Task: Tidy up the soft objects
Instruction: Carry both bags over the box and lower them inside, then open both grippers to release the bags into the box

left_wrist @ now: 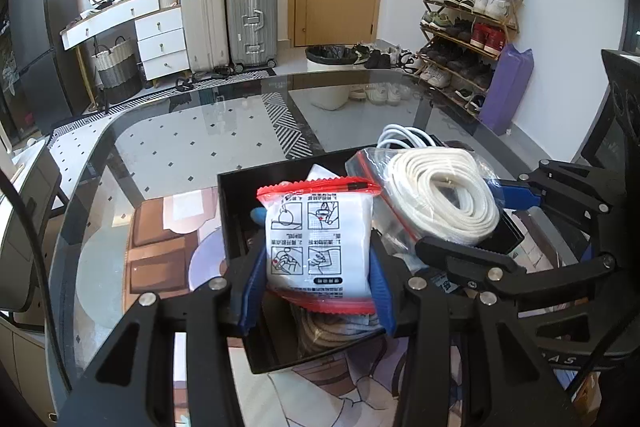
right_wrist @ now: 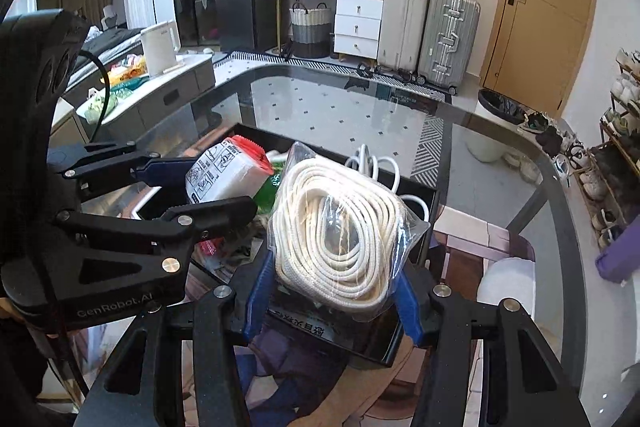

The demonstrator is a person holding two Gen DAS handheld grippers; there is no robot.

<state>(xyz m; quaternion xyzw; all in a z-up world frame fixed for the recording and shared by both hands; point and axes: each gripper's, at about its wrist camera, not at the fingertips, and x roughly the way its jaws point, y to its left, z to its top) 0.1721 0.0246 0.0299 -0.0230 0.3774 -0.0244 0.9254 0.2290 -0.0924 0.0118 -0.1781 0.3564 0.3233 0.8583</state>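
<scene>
Here, in the left wrist view, the left gripper (left_wrist: 318,251) pinches a white packet with red sealed edges (left_wrist: 320,247) at lower centre, its blue pads pressed on both sides, above a black tray (left_wrist: 236,203) on the glass table (left_wrist: 180,131). In the right wrist view, the right gripper (right_wrist: 332,267) clamps a bagged coil of white rope (right_wrist: 340,227) at centre frame, above the same tray. The two bundles sit just beside each other, the packet left of the rope. A white cable (right_wrist: 380,167) lies in the tray behind the rope
</scene>
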